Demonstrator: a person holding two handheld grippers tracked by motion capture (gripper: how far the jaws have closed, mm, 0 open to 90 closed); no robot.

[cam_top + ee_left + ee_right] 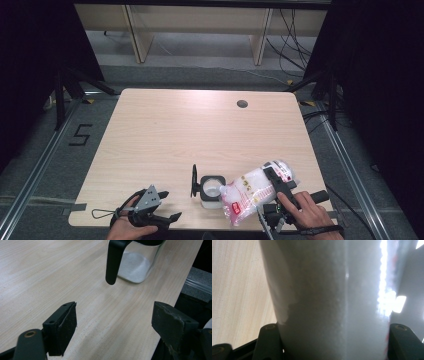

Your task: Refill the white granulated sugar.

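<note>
Your right gripper (pixel 275 186) is clamped on a clear plastic bag (pixel 252 189) of white granules, its jaws pressed into the bag's sides as the right gripper view shows; you hold the bag tilted, its red-printed end lowered toward the open mouth of the square glass jar (pixel 211 190), which looks like the pose for pouring; the bag's mouth sits just beside or over the jar's rim, though whether anything is flowing I cannot tell. The jar stands upright near the front edge of the bench (pixel 200 130), with its black hinged lid (pixel 194 181) swung up and back to the left, presumably so the opening stays free; in the left gripper view a shallow layer of white granules already lies in the jar's bottom, so I judge the filling is under way with plenty of room left.

Your left gripper (pixel 165 206) rests near the front left of the bench, well apart from the jar, jaws spread and holding nothing; it points toward the jar, perhaps ready to steady it if the bag nudges it.

The bench is pale wood grain with rounded corners and a round cable hole (pixel 242 104) toward the far right; around it lies grey floor with metal rails, dark curtains at both sides, loose cables at the back right, and pale wooden furniture legs beyond.
</note>
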